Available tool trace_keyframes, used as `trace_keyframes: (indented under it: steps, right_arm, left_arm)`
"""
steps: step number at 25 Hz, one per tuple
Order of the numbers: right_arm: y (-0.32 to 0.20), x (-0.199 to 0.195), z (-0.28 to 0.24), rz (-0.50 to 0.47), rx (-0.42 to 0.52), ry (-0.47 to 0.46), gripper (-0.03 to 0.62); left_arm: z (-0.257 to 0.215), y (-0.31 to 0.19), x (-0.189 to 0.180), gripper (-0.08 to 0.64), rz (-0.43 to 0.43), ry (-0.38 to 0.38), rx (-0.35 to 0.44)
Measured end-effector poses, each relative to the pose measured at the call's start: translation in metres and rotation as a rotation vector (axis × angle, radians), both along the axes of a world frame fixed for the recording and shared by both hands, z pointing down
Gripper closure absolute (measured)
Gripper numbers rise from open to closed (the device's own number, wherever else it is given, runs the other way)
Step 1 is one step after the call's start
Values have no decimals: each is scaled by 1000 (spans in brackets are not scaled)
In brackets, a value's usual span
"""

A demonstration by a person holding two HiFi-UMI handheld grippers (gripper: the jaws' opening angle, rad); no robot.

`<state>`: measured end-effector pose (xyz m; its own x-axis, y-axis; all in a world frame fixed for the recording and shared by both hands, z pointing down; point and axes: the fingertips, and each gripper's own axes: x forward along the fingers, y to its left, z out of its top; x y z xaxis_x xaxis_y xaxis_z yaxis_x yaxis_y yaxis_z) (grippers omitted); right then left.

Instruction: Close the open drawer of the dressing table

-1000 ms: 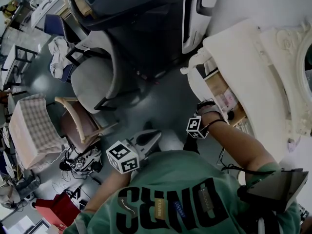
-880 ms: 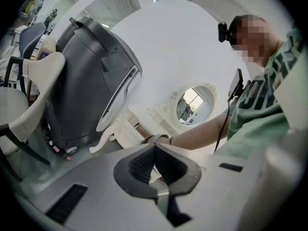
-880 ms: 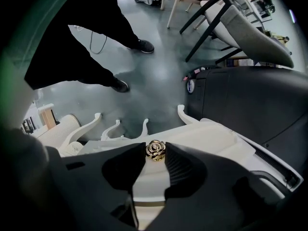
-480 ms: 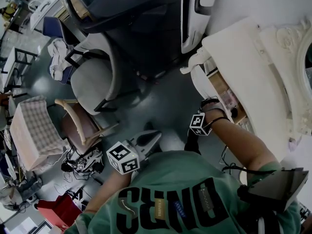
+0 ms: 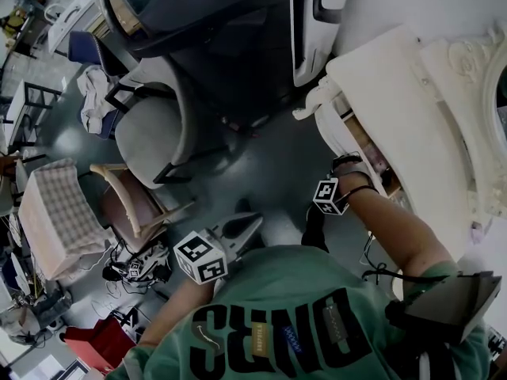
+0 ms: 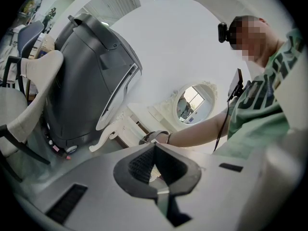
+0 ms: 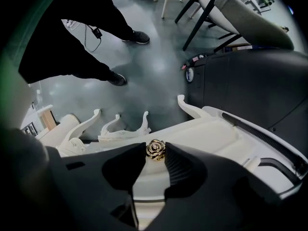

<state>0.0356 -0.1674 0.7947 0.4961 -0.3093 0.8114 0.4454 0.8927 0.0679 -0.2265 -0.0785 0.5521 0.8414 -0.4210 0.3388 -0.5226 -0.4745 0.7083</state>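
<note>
The white dressing table (image 5: 396, 109) stands at the right of the head view, its drawer (image 5: 334, 133) pulled out a little towards me. In the right gripper view the curved white drawer front (image 7: 202, 131) fills the lower half, with a gold rose-shaped knob (image 7: 156, 149) on it. My right gripper (image 7: 156, 151) is shut on that knob, one pad on each side. Its marker cube (image 5: 330, 195) shows by the drawer in the head view. My left gripper (image 5: 255, 222) hangs over the floor away from the table, shut and holding nothing (image 6: 154, 147).
A big dark grey machine (image 5: 230, 38) stands left of the table. A grey chair (image 5: 150, 125), a wooden chair (image 5: 127, 200) and a checked cushion (image 5: 51, 212) fill the left. Cables (image 5: 135, 264) lie on the floor. My own legs (image 7: 82, 57) stand before the drawer.
My right hand has moved towards the dressing table with the knob, and the drawer has slid further in, showing less of its inside. The left gripper has stayed put.
</note>
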Motion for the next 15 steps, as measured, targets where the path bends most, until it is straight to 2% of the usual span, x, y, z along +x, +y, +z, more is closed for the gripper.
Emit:
trace_keyframes:
  steps: [15]
  right_arm:
    - [-17,25,0,18,36,52,463]
  left_arm:
    - [0,4,1,553,6,-6,-8]
